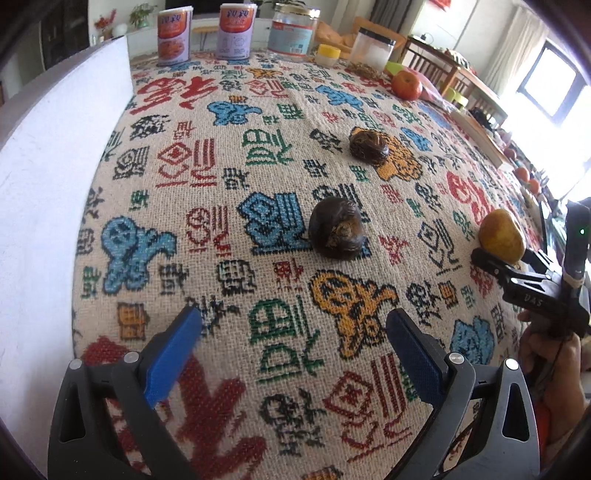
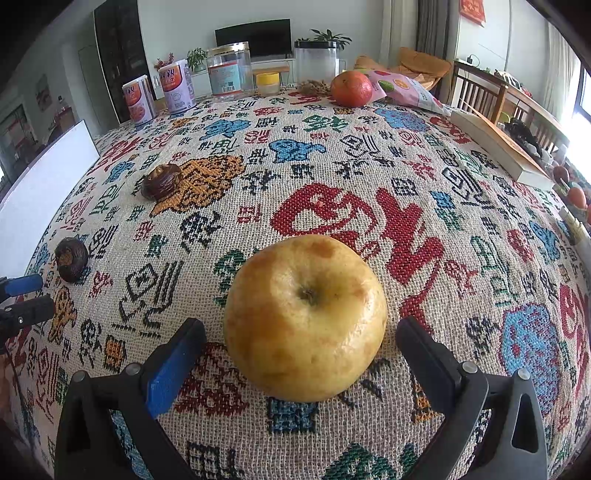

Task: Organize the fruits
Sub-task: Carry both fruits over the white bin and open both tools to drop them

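A yellow apple [image 2: 304, 317] lies on the patterned cloth between the open jaws of my right gripper [image 2: 301, 332], with a gap on each side. It also shows in the left wrist view [image 1: 502, 236], with the right gripper [image 1: 506, 260] around it. Two dark brown wrinkled fruits lie on the cloth: a near one [image 1: 338, 229] [image 2: 71, 258] and a far one [image 1: 369, 146] [image 2: 161, 181]. An orange-red fruit [image 1: 406, 85] [image 2: 351, 88] sits at the far edge. My left gripper [image 1: 293, 325] is open and empty, short of the near dark fruit.
At the back stand two printed cans [image 1: 173, 33] [image 1: 236, 29], a clear jar [image 1: 293, 31], a small yellow-lidded jar [image 1: 327, 55] and a clear container [image 1: 371, 48]. A pink snack bag [image 2: 406, 88] and a book [image 2: 498, 144] lie at the right. A white board [image 1: 55, 166] stands at the left.
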